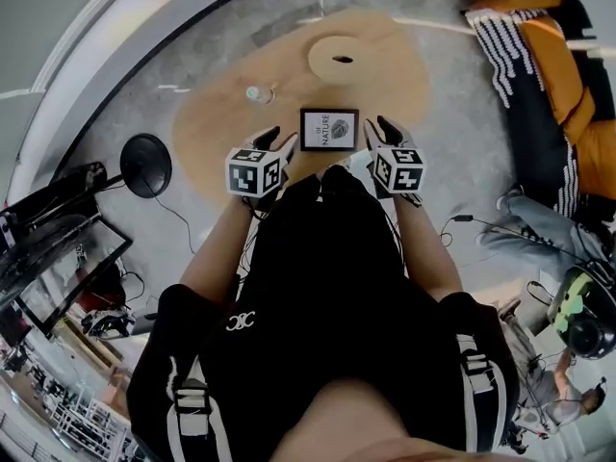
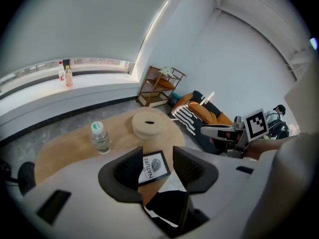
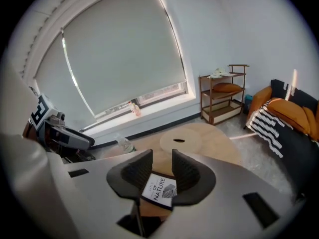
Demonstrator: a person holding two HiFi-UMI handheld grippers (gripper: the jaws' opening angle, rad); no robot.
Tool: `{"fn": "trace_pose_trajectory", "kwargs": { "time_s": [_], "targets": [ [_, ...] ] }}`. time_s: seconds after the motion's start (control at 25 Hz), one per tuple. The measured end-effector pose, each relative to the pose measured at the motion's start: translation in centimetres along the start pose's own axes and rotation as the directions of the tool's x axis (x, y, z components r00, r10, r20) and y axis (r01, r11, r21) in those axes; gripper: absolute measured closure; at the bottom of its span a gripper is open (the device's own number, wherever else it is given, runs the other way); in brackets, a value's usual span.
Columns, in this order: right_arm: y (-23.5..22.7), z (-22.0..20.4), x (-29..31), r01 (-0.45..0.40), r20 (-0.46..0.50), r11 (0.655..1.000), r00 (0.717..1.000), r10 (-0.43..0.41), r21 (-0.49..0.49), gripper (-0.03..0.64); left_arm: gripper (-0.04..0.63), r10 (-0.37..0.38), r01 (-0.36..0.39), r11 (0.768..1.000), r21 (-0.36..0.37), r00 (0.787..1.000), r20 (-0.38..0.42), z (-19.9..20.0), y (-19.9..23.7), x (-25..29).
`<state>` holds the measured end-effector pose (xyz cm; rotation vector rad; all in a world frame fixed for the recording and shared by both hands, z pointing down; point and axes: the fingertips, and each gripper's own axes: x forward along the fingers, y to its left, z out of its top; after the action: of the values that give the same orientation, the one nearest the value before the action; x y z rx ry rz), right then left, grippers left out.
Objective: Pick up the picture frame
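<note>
At the near edge of the surface [image 1: 217, 128], lying flat between the left hand-held gripper [image 1: 277, 141] and the right hand-held gripper [image 1: 378, 133], both with jaws apart and empty: the picture frame [image 1: 328, 129], probably light, stiff, maybe glass-fronted, best taken by its side borders.
</note>
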<state>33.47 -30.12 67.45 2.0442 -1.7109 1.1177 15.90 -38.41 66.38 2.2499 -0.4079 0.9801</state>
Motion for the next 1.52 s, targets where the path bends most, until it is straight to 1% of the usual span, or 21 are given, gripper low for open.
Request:
{"fn": "trace_pose_trajectory", "kwargs": {
  "time_s": [0.12,0.24,0.28,0.36,0.44,0.52,0.6,0.72,0.84,0.96,1.08,1.24,1.36,1.52],
  "targets": [
    [-1.0,-2.8,2.7,-0.014,-0.06,0.999,0.998,0.016,0.036,0.495,0.408,0.008,-0.011,0.999,-0.046,0.997,-0.072,-2.7,1.4,2.3],
    [-2.6,-6.0,5.6,-0.007,-0.121,0.998,0.993,0.016,0.07,0.495,0.408,-0.001,-0.014,0.992,-0.123,0.993,-0.12,-5.6,3.1,5.3],
    [-3.1,-6.9,6.7,-0.003,-0.141,0.998,0.99,0.011,0.057,0.495,0.408,-0.009,-0.011,0.988,-0.152,0.992,-0.129,-6.4,3.7,6.5],
    [-3.9,-8.9,8.7,-0.001,-0.186,1.0,0.982,0.0,-0.006,0.495,0.408,-0.018,-0.013,0.98,-0.199,0.988,-0.151,-8.1,5.1,9.1],
    [-4.4,-11.1,10.6,-0.015,-0.237,0.997,0.972,-0.003,-0.072,0.495,0.408,-0.008,-0.032,0.975,-0.221,0.984,-0.179,-10.0,6.7,11.3],
    [-4.8,-13.3,12.4,-0.035,-0.281,0.993,0.96,0.002,-0.114,0.495,0.408,0.006,-0.053,0.972,-0.227,0.98,-0.2,-11.6,8.2,13.2],
    [-5.3,-15.3,14.1,-0.052,-0.317,0.992,0.948,0.013,-0.115,0.495,0.408,0.012,-0.064,0.97,-0.236,0.977,-0.214,-12.7,9.6,15.2],
    [-6.2,-18.5,16.1,-0.073,-0.366,0.996,0.93,0.047,-0.058,0.491,0.408,0.015,-0.075,0.97,-0.232,0.968,-0.25,-14.7,10.7,18.2],
    [-7.8,-21.6,18.1,-0.065,-0.408,0.998,0.91,0.071,0.027,0.48,0.408,0.021,-0.08,0.979,-0.186,0.954,-0.3,-16.8,11.6,21.3],
    [-10.0,-24.0,20.7,-0.042,-0.435,0.996,0.897,0.074,0.085,0.477,0.408,0.038,-0.09,0.984,-0.151,0.947,-0.32,-17.4,12.9,24.0],
    [-11.1,-24.8,22.5,-0.038,-0.438,0.993,0.895,0.084,0.111,0.477,0.408,0.038,-0.086,0.986,-0.14,0.947,-0.318,-17.7,13.6,26.0],
    [-12.1,-25.8,24.1,-0.029,-0.453,0.992,0.888,0.084,0.126,0.477,0.413,0.047,-0.092,0.988,-0.126,0.945,-0.324,-19.2,14.3,27.7],
    [-11.7,-25.9,24.6,-0.037,-0.456,0.989,0.884,0.1,0.145,0.477,0.416,0.053,-0.106,0.983,-0.149,0.945,-0.321,-19.6,14.8,28.2],
    [-11.6,-27.0,25.2,-0.045,-0.48,0.989,0.87,0.108,0.14,0.477,0.425,0.055,-0.115,0.978,-0.172,0.946,-0.318,-19.8,14.9,29.1]
  ]
}}
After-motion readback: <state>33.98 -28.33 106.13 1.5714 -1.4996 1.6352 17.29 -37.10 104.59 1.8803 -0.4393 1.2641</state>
